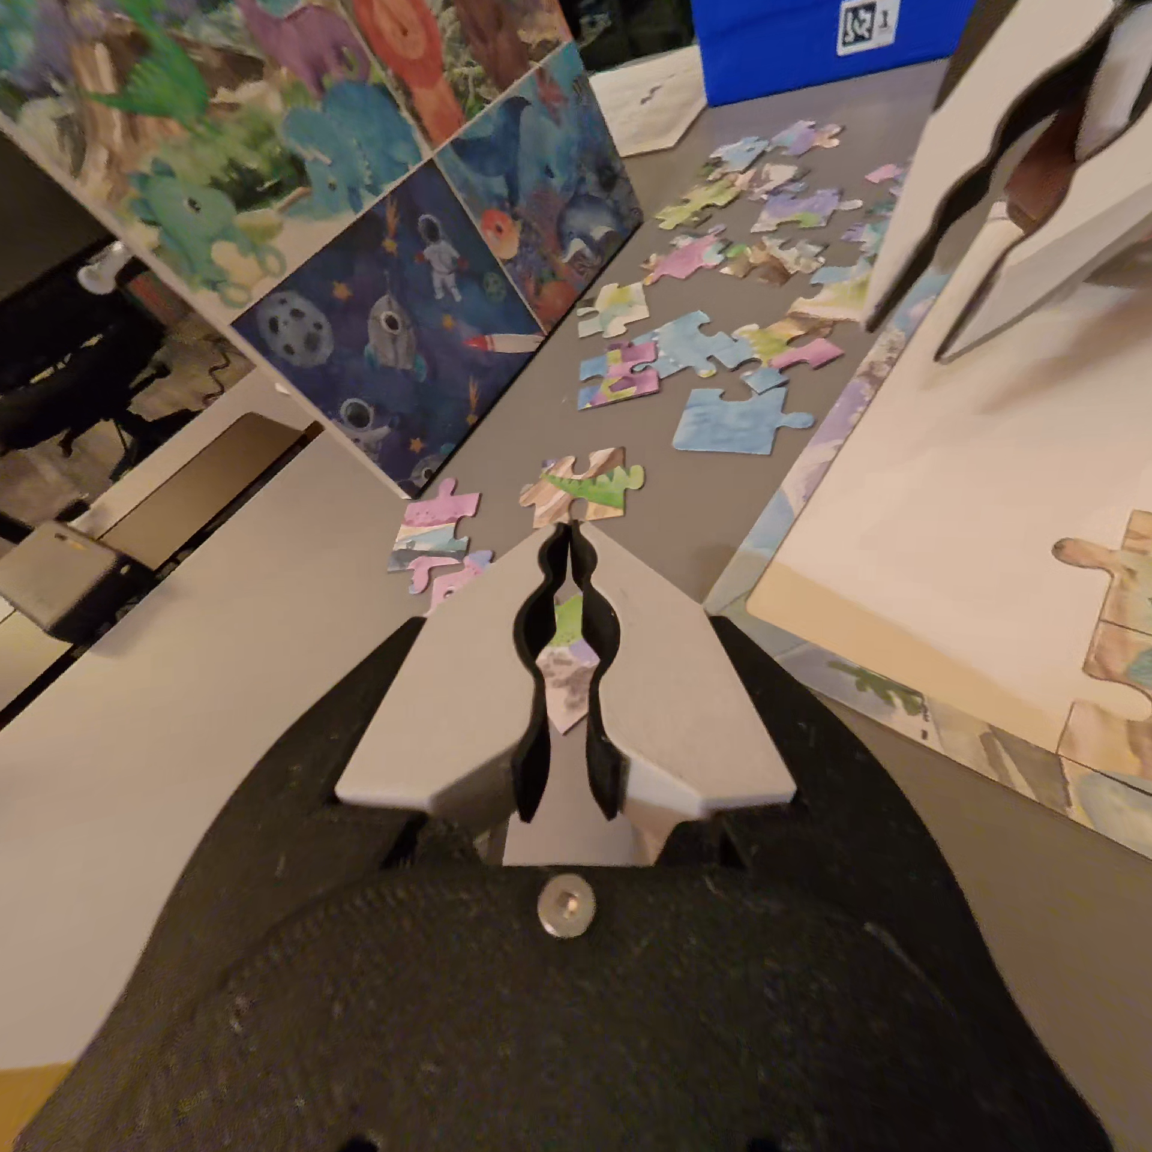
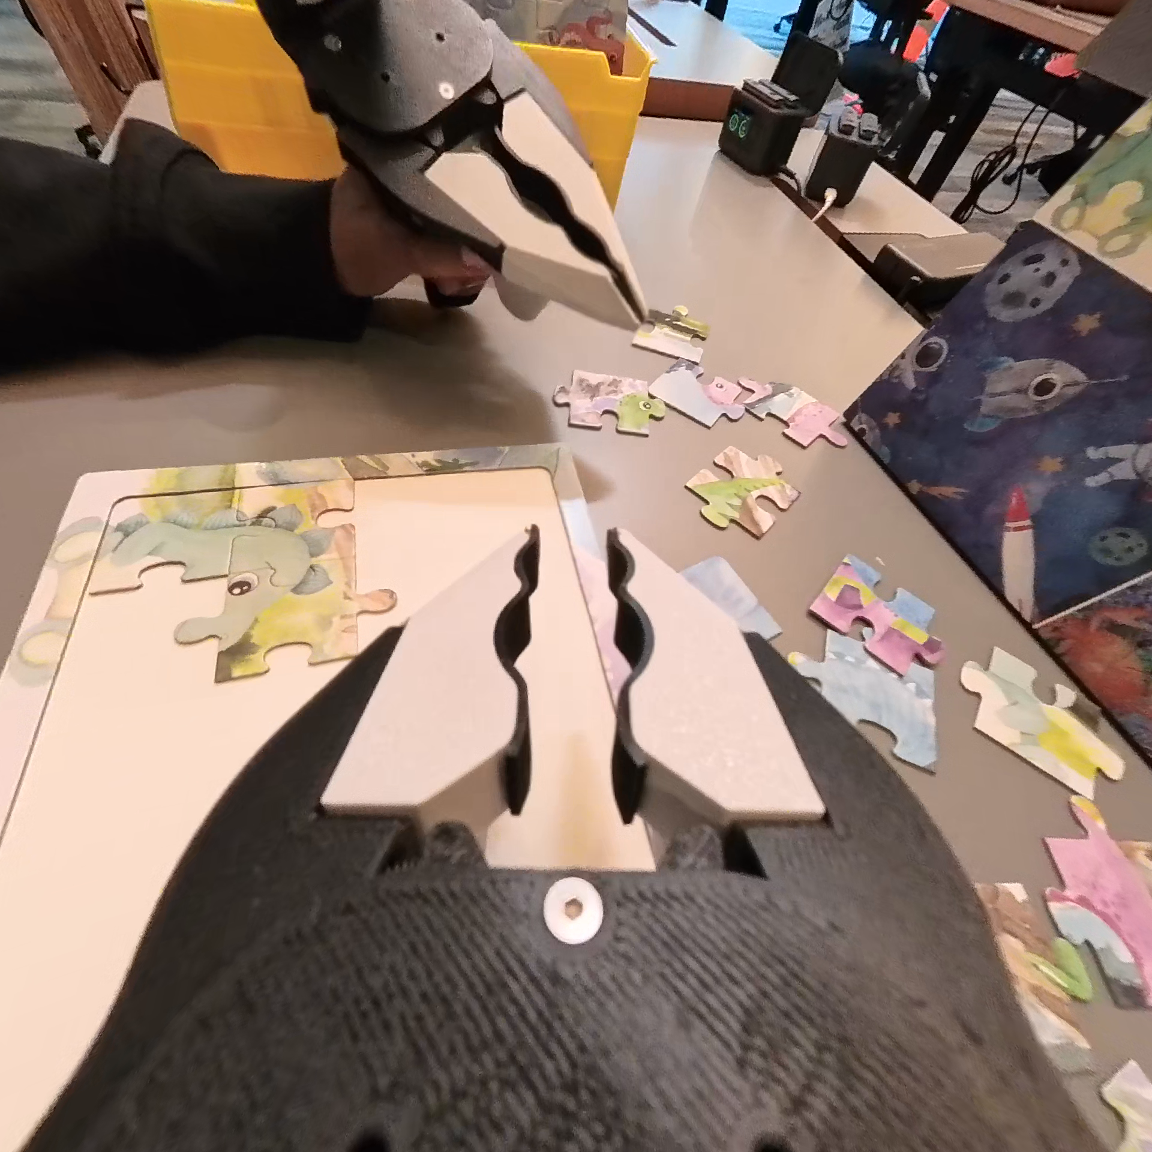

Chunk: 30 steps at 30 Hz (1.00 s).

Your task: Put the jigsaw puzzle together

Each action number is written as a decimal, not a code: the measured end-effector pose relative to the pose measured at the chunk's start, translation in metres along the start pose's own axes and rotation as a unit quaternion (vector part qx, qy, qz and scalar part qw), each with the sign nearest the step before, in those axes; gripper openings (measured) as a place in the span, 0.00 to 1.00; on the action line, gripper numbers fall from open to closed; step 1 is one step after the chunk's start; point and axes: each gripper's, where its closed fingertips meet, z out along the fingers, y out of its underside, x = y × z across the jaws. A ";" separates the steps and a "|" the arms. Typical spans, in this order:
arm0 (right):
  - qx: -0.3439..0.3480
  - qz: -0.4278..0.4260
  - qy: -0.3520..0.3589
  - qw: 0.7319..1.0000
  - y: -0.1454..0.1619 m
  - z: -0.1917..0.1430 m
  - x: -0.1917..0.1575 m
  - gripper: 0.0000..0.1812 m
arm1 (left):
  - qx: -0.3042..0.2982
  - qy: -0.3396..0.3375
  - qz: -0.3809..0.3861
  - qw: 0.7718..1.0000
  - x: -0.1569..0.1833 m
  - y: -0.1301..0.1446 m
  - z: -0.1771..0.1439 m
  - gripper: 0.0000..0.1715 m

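The white puzzle board (image 2: 156,779) lies on the grey table, with a few joined pieces (image 2: 249,573) showing a blue-green dinosaur in its far left corner. It also shows in the left wrist view (image 1: 935,530). My left gripper (image 1: 570,530) is shut. In the right wrist view (image 2: 642,312) its tips pinch the edge of a pale puzzle piece (image 2: 673,333) with a yellow-green top, low over the table. That piece is barely visible in the left wrist view. My right gripper (image 2: 570,536) is open and empty above the board's right edge; it also shows in the left wrist view (image 1: 907,341).
Several loose pieces lie on the table, among them a brown-and-green one (image 1: 583,489) just ahead of my left tips and a blue one (image 1: 729,421). The picture box (image 2: 1028,405) stands alongside. A yellow bin (image 2: 249,81), a blue bin (image 1: 810,43) and chargers (image 2: 767,118) stand behind. Spacing between my two grippers at the tips: around 12 cm.
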 end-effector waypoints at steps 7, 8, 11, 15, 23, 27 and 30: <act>-0.006 0.001 0.017 1.000 0.000 -0.004 0.007 0.11 | 0.036 -0.028 -0.052 0.998 -0.019 -0.005 -0.009 0.00; -0.007 0.003 0.018 1.000 0.001 -0.004 0.008 0.11 | 0.036 -0.029 -0.056 0.997 -0.020 -0.005 -0.010 0.00; -0.011 0.003 0.024 1.000 0.003 -0.005 0.013 0.11 | 0.039 -0.035 -0.061 0.997 -0.022 -0.005 -0.010 0.00; -0.010 0.004 0.034 0.999 0.003 -0.008 0.019 0.11 | 0.034 -0.036 -0.061 0.997 -0.023 -0.004 -0.009 0.00; -0.009 0.000 0.046 0.999 0.003 -0.010 0.024 0.11 | 0.026 -0.032 -0.067 0.997 -0.023 -0.002 -0.008 0.00; -0.014 0.011 0.043 0.999 0.006 -0.010 0.025 0.11 | 0.018 -0.022 -0.085 0.996 -0.024 0.001 -0.005 0.00; -0.022 0.016 0.048 0.998 0.011 -0.009 0.030 0.12 | 0.019 -0.017 -0.087 0.996 -0.024 0.001 -0.005 0.00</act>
